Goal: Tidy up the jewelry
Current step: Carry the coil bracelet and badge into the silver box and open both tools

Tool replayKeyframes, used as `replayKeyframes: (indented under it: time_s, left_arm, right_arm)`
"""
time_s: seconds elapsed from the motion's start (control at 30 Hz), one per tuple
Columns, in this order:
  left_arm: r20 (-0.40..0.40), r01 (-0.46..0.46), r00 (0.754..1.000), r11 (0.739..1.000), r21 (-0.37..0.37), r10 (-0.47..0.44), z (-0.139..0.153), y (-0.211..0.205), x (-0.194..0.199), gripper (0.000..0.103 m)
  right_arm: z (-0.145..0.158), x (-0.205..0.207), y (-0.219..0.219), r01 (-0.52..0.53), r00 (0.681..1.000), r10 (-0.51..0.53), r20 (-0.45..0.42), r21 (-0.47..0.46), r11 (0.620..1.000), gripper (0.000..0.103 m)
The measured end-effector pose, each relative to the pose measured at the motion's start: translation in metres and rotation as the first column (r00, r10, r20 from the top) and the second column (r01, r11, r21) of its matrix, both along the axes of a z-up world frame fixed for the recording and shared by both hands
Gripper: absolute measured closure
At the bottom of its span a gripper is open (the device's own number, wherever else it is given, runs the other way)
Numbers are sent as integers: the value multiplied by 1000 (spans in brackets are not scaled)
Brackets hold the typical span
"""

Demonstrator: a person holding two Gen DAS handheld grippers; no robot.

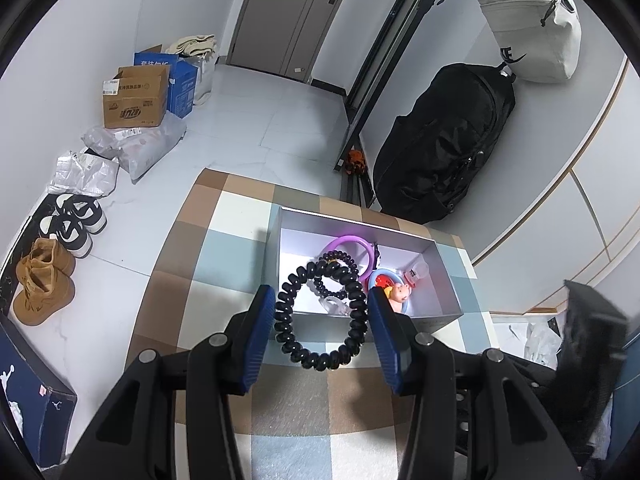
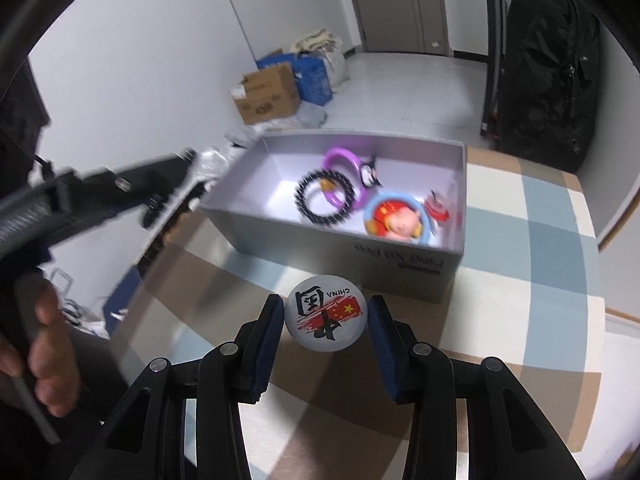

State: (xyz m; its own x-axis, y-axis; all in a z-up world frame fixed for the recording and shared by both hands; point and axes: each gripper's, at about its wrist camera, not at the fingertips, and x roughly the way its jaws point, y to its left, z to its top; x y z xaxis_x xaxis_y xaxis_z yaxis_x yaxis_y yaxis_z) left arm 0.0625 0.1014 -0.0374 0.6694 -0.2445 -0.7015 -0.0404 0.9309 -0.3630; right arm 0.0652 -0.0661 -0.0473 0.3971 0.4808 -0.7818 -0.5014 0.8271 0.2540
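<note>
The left gripper (image 1: 322, 320) holds a black coiled hair tie (image 1: 320, 312) stretched between its two blue pads (image 1: 260, 336), both pads pressing against the loop's sides, so the jaws are clamped on it. The loop hangs above the near wall of a grey open box (image 1: 444, 264) that sits on a table with a brown, blue and white checked cloth (image 1: 224, 256). Inside the box lie a purple ring (image 2: 344, 160), a black beaded bracelet (image 2: 324, 200), a blue-rimmed round piece with a red and pink figure (image 2: 396, 220) toward the right, and a small red and clear item (image 2: 438, 208) by the right wall. The right gripper (image 2: 325, 320) grips a round white badge (image 2: 325, 318) printed with a red flag and the word CHINA; its pads touch the badge on both sides, just near of the box's near wall. On the floor to the left stand cardboard boxes (image 1: 134, 98) and shoes (image 1: 44, 280); a black backpack (image 1: 444, 140) leans far right.
</note>
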Motion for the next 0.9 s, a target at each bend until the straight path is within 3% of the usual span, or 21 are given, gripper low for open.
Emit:
replayKeyframes:
  time_s: [0.37, 0.5, 0.63, 0.9]
  left_arm:
    - [13, -8, 1000, 1000, -17, 8, 2, -2, 13, 61]
    - [15, 2, 1000, 999, -44, -1, 3, -4, 20, 61]
    - [41, 28, 999, 1000, -5, -27, 4, -11, 25, 61]
    - [9, 43, 999, 999, -29, -42, -8, -13, 45, 61]
  right_arm:
    - [42, 10, -15, 6, 998, -17, 58, 184, 983, 61]
    - [52, 19, -18, 21, 996, -40, 84, 213, 977, 61]
    - [53, 29, -20, 34, 994, -57, 94, 231, 972, 61]
    - [49, 46, -26, 46, 993, -72, 94, 255, 966, 61]
